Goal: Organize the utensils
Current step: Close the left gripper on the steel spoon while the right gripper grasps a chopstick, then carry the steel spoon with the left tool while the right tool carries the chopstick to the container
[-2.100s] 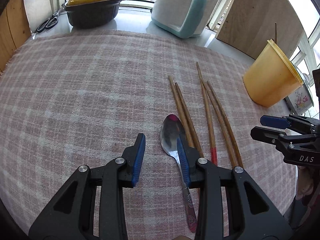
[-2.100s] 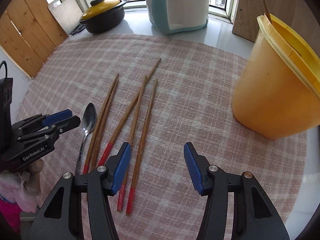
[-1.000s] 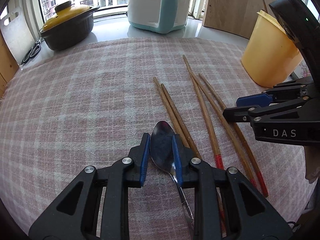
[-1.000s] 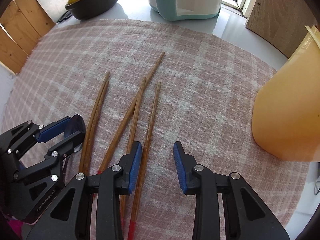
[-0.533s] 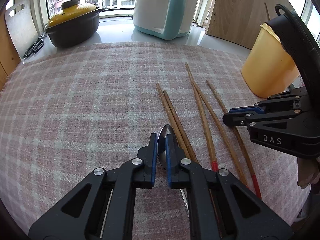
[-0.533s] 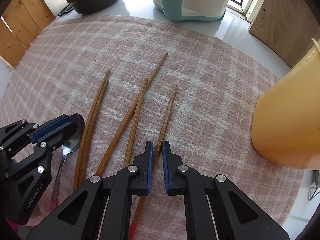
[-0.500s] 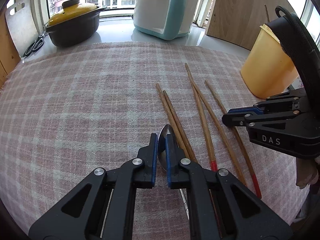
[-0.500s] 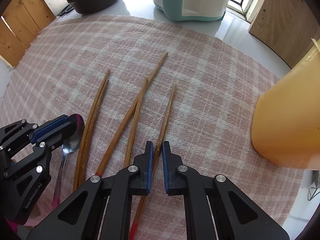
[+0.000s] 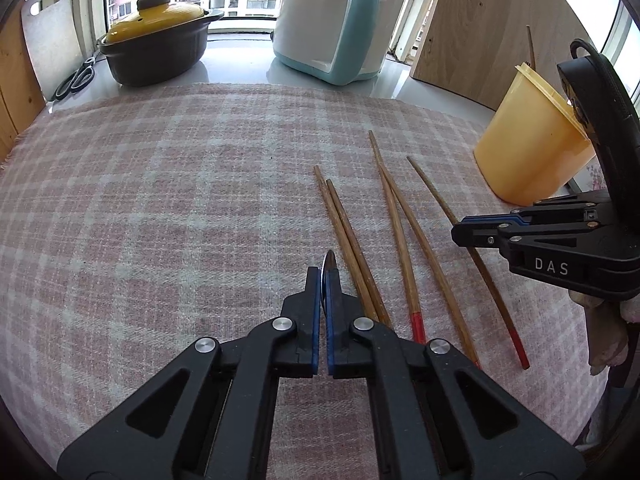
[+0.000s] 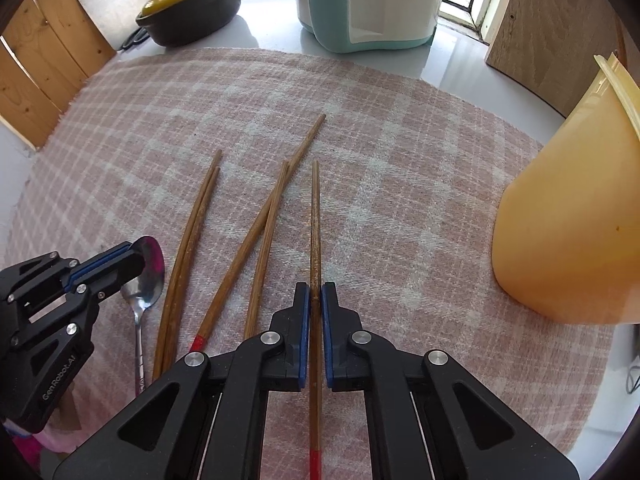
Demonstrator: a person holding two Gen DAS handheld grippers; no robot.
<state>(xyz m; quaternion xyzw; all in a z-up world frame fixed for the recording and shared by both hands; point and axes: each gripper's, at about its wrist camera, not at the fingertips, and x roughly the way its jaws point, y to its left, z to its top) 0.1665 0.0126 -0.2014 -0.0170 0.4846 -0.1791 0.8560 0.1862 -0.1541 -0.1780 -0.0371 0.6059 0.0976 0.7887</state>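
- Left gripper, jaws pinched on the bowl of a steel spoon; spoon turned on edge in the left wrist view, only a sliver of the bowl tip showing beyond the blue pads.
- Spoon handle trailing back toward the near edge of the pink checked cloth, seen in the right wrist view beside the left gripper.
- Right gripper, jaws clamped on a single wooden chopstick partway along its length; red-tipped end pointing back toward the near edge, bare tip forward toward the far edge.
- Same right gripper visible at the right of the left wrist view, chopstick slanting through it.
- Loose chopsticks on the cloth between the two grippers: a touching pair just beside the spoon, and a crossed pair near the held one, one with a red end.
- Yellow plastic tub standing at the right edge of the cloth, well apart from the held chopstick.
- Beyond the cloth's far edge, on the white countertop: a dark casserole pot with yellow lid, a white-and-teal cooker, scissors at far left.
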